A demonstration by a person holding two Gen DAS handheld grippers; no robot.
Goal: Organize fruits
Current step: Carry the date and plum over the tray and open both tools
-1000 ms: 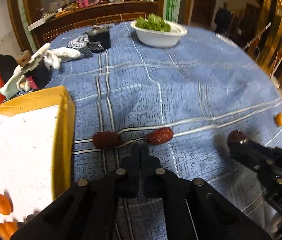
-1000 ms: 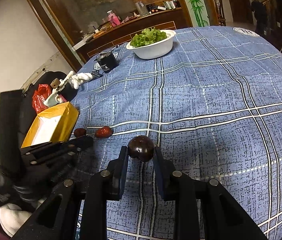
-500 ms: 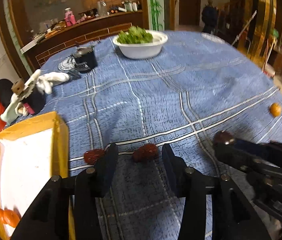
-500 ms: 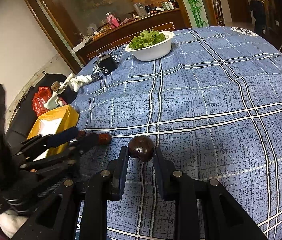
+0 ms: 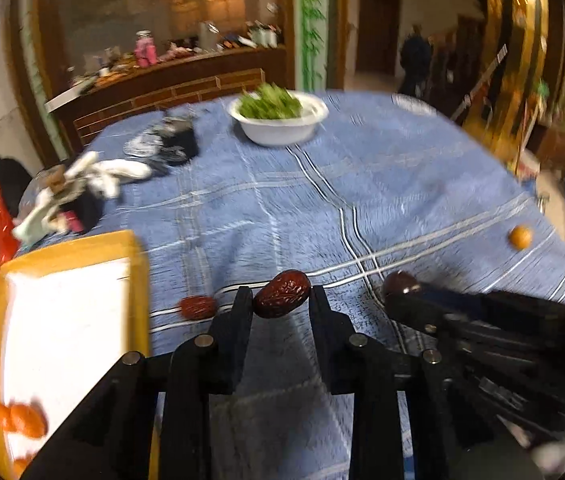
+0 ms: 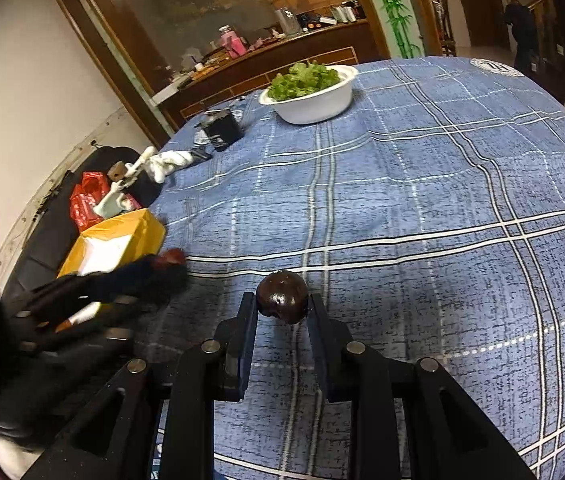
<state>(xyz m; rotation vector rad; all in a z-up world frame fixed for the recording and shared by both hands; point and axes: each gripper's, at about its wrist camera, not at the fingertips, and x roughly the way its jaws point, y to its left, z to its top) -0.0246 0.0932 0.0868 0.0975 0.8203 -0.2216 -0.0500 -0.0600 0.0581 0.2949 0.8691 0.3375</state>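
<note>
Left gripper (image 5: 281, 300) is clamped on a red date (image 5: 281, 294), lifted off the cloth just right of the yellow tray (image 5: 140, 264), presumably bound for it, since small oranges (image 5: 22, 420) already sit in the tray's near corner. Right gripper (image 6: 282, 312) pinches a dark round fruit (image 6: 282, 297) further right of the tray, likely queued next. Second date (image 5: 198, 307) lies beside the tray; a stray orange (image 5: 520, 237) sits far right. No readable writing or labels.
</note>
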